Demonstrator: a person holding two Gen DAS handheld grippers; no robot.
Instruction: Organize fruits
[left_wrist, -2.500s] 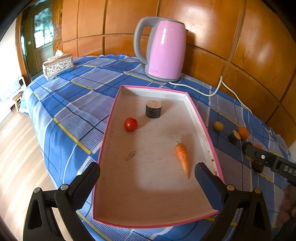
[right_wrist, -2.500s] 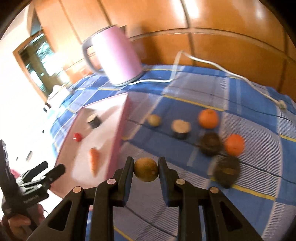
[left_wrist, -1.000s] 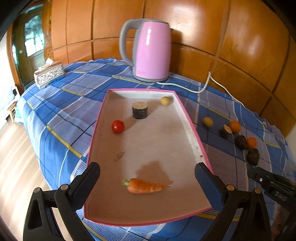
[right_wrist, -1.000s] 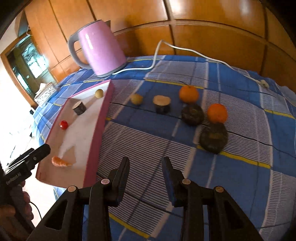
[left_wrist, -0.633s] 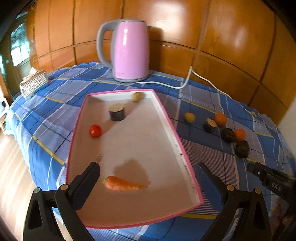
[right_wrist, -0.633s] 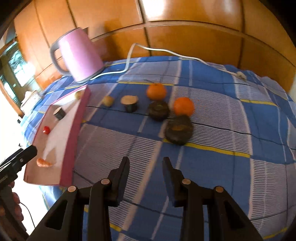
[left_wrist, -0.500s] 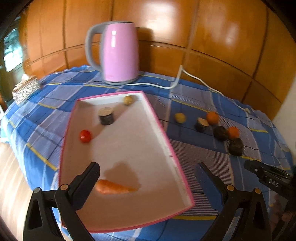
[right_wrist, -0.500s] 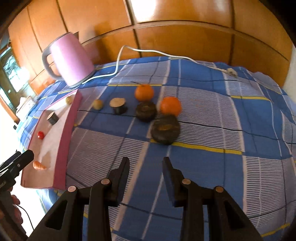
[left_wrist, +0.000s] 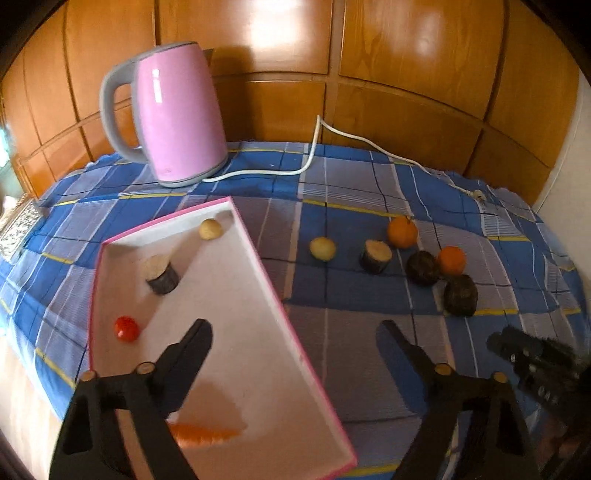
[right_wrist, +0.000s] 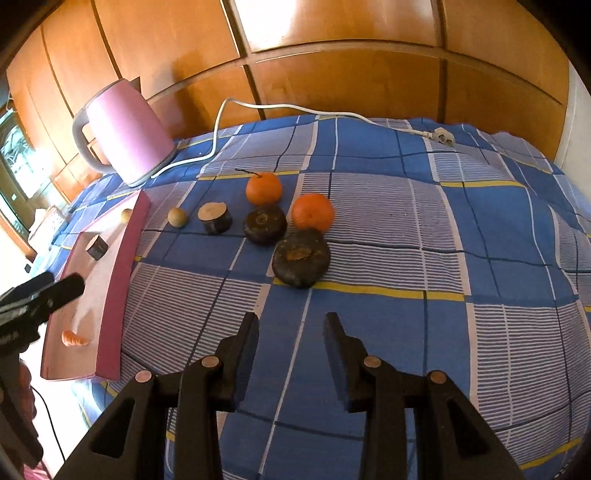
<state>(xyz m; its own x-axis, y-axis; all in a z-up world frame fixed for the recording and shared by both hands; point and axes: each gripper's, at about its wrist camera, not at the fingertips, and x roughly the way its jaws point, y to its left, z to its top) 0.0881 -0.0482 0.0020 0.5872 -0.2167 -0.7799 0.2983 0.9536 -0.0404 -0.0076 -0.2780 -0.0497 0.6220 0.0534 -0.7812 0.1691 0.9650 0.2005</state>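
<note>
Left view: the pink tray (left_wrist: 258, 266) already holds a carrot (left_wrist: 203, 431), a red tomato (left_wrist: 126, 328), a dark stump-like piece (left_wrist: 161, 275) and a small yellow fruit (left_wrist: 210, 229). My left gripper (left_wrist: 293, 345) tilts down over the tray's rim, jaws closing, nothing between them.

Right view: six pieces wait on the table, among them an orange (right_wrist: 263, 188) and, nearest, a dark round one (right_wrist: 301, 257), possibly mangosteen. My right gripper (right_wrist: 291, 332) points down at the cloth, jaws narrow, empty.
</note>
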